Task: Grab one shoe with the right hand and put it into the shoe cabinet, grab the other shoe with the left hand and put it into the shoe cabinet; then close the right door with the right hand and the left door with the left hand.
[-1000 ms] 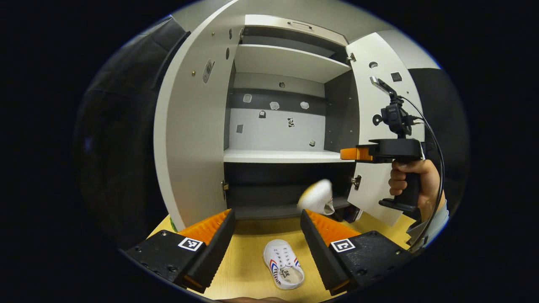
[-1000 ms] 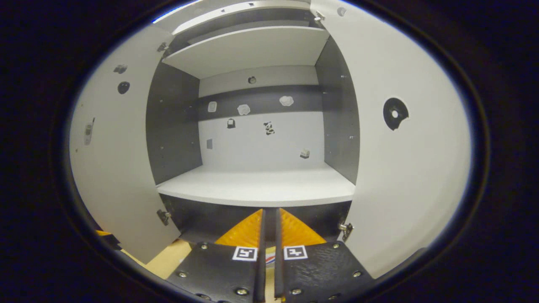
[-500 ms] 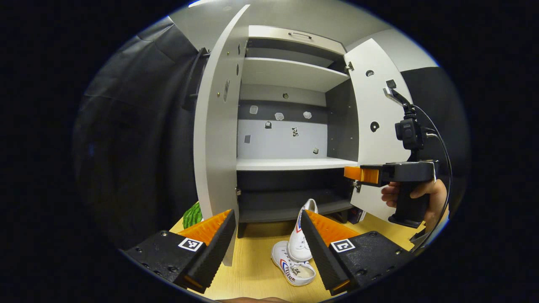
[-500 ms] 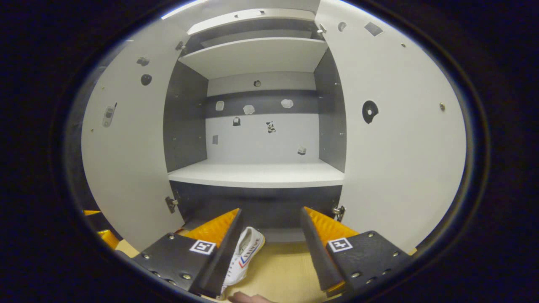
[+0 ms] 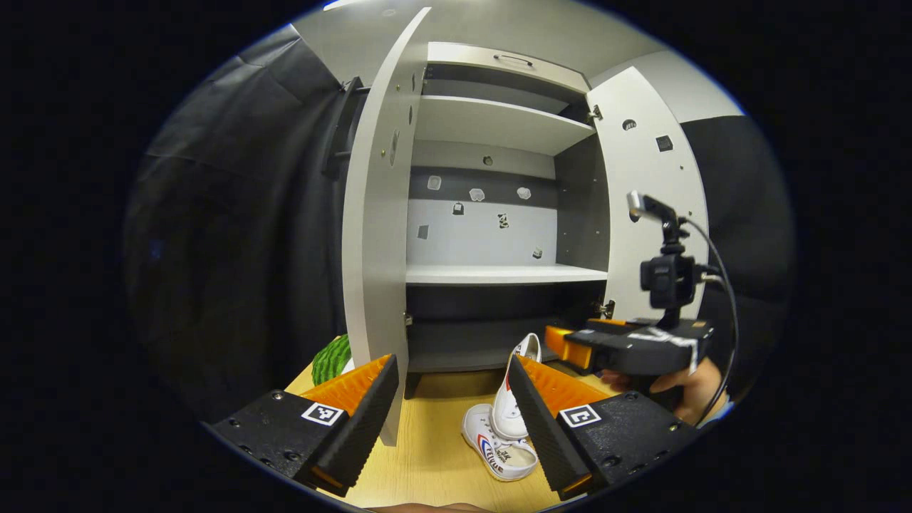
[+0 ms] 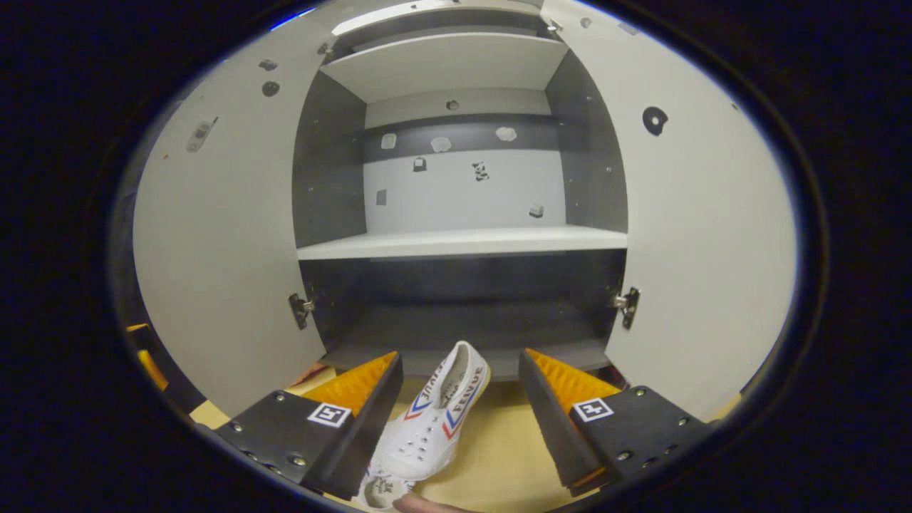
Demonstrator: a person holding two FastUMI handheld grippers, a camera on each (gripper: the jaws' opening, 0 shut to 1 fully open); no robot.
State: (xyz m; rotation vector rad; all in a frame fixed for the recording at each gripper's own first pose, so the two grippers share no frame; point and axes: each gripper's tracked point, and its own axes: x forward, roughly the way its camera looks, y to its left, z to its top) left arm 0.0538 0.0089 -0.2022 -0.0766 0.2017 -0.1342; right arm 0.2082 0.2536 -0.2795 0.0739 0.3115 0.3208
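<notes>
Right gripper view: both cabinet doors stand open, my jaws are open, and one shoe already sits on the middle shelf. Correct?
Not quite. The middle shelf is bare; both shoes lie on the wooden floor in front of the cabinet, the upper shoe tipped across the lower shoe. The right gripper view shows it. Doors and jaws are open.

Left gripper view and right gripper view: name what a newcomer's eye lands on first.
The shoe cabinet stands with both doors wide open and its shelves bare. On the wooden floor before it, one white shoe lies tilted across the other shoe. In the left gripper view, the right gripper hovers low beside them, jaws open.
</notes>
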